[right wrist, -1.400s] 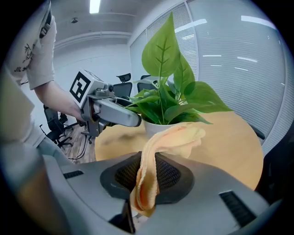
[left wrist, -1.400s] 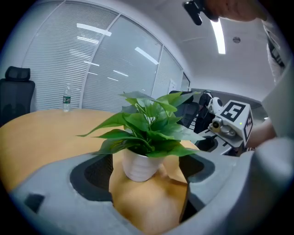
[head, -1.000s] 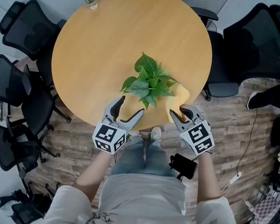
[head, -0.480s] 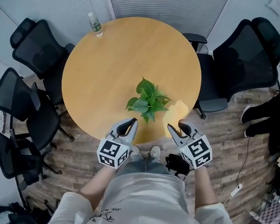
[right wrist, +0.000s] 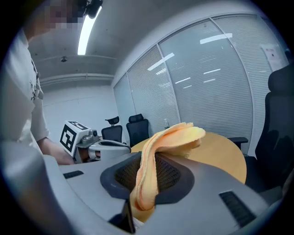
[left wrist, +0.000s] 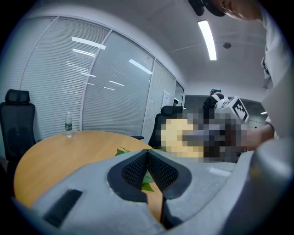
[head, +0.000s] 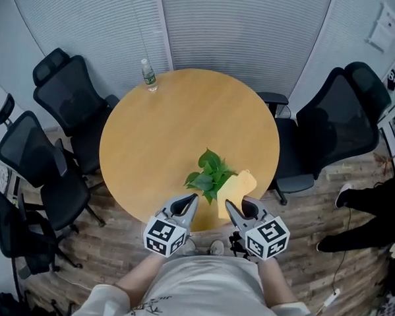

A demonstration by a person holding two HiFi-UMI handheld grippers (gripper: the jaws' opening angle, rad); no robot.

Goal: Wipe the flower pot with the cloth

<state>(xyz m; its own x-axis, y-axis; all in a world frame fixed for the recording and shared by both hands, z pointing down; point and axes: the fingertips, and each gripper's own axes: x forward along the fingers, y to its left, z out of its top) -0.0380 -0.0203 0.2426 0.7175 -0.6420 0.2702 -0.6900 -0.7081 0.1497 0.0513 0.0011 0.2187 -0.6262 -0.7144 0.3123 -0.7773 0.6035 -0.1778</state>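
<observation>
1. Head view: plant (head: 211, 174) stands by the near edge of the counter (head: 152, 132); pot hidden under the leaves.
2. Right tool (head: 236, 205) clamped on cloth (head: 236, 185); cloth flops up just right of the leaves.
3. Left tool (head: 192, 199) jaws pressed together, nothing between.
4. Pot lies just ahead-left of right tool, roughly between both tools; the wipe likely comes in from its right.

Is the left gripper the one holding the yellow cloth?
No, the yellow cloth is pinched between the jaws of the right gripper, while the left gripper is shut on nothing.
</observation>
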